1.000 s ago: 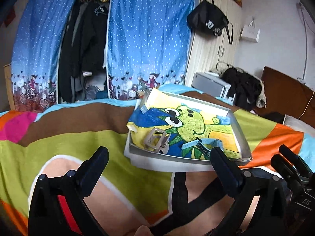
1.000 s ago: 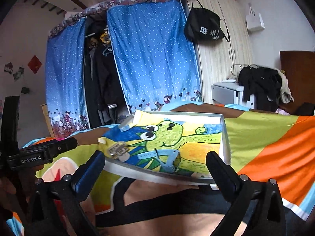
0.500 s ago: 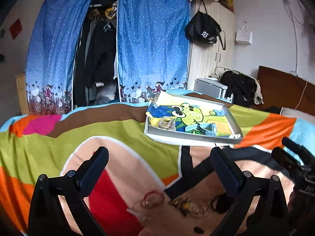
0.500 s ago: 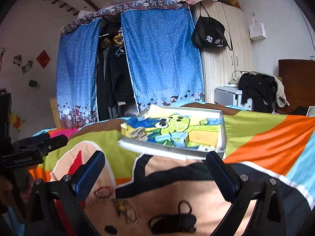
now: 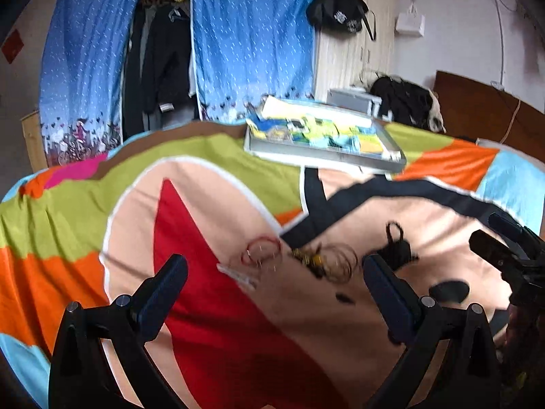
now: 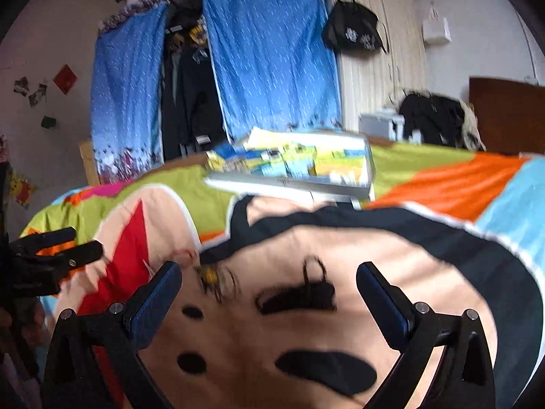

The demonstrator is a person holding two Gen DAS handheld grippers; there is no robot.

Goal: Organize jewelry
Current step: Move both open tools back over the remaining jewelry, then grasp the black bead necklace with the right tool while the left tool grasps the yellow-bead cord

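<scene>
Both claws hover over a bed covered by a bright cartoon-print blanket [image 5: 211,323], and both stand wide apart with nothing between their fingers. The left claw [image 5: 272,272] points at a small scatter of jewelry lying on the blanket just ahead of its fingertips: a red loop bracelet [image 5: 260,251] slightly left of centre, a pale clip-like piece [image 5: 238,274] just below it, and a tangle of thin gold-brown rings with a yellow bead [image 5: 327,261] to the right, close to the right fingertip. A black tangled piece [image 5: 398,247] lies a little farther right, beyond that finger. The right claw [image 6: 269,277] frames the same black piece [image 6: 306,293] between its fingers, nearer the middle, with the gold tangle [image 6: 216,277] just inside its left finger. Motion blur softens all of these, so finer detail cannot be told. Well beyond the jewelry, at the far side of the bed, rests a shallow grey tray [image 5: 316,155] lined with a colourful cartoon picture.
</scene>
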